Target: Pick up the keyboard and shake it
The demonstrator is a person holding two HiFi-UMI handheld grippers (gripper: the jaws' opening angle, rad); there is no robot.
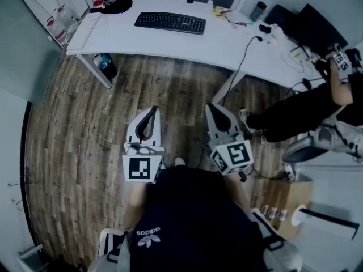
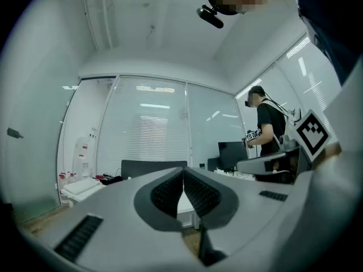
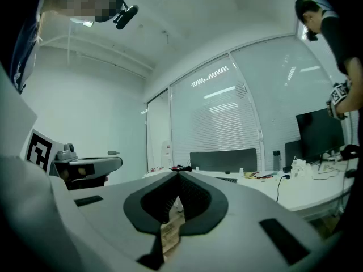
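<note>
Head view: the keyboard [image 1: 170, 22] lies on the desk [image 1: 227, 44] at 12 o'clock, well apart from the left gripper [image 1: 152, 111] and right gripper [image 1: 209, 107] near 6 o'clock. Both have their jaws pressed together, gripping nothing.

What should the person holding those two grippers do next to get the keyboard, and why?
Probably step forward toward the desk. The keyboard lies on it, well ahead across the wooden floor, while the left gripper and right gripper are held level near the body, both shut and empty.
</note>
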